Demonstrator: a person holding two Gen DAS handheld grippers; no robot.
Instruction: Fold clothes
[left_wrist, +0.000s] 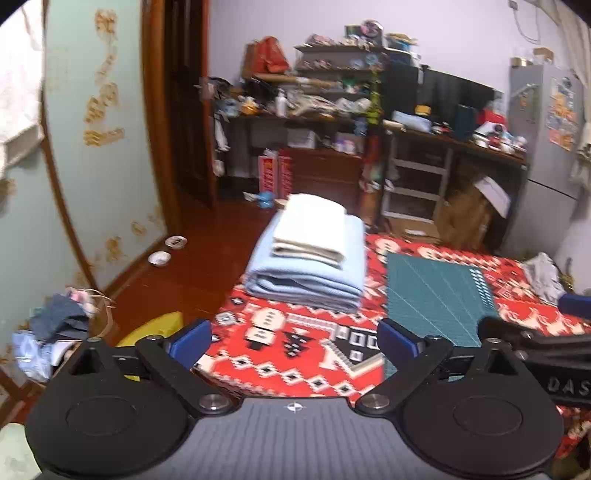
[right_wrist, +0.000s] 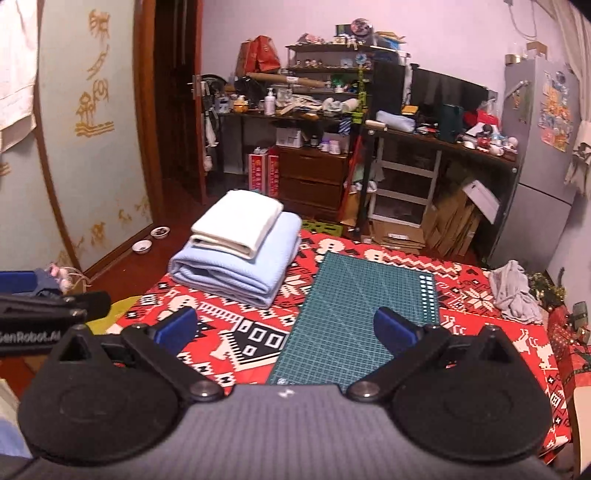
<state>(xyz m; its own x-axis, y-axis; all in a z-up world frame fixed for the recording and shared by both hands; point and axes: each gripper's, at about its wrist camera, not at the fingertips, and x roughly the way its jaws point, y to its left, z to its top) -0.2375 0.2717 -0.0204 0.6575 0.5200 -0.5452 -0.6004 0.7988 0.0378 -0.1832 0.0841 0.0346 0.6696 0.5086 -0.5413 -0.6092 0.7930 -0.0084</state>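
Note:
A folded light blue cloth (left_wrist: 306, 277) (right_wrist: 240, 266) lies on the far left of the red patterned tablecloth (left_wrist: 288, 354) (right_wrist: 229, 332), with a smaller folded cream cloth (left_wrist: 314, 229) (right_wrist: 240, 225) stacked on top. A crumpled grey garment (left_wrist: 543, 273) (right_wrist: 515, 290) sits near the table's right edge. My left gripper (left_wrist: 293, 338) hangs open above the tablecloth, short of the stack, nothing between its blue pads. My right gripper (right_wrist: 286, 326) is also open and empty, over the near end of a green cutting mat (left_wrist: 436, 291) (right_wrist: 354, 317). Each gripper shows at the edge of the other's view.
Left of the table, a basket of clothes (left_wrist: 55, 332) and a yellow object (left_wrist: 155, 328) stand on the wooden floor, with two small bowls (left_wrist: 168, 251) (right_wrist: 151, 240) by the wall. Cluttered desks and shelves (right_wrist: 332, 110) and a grey fridge (right_wrist: 535, 166) line the back.

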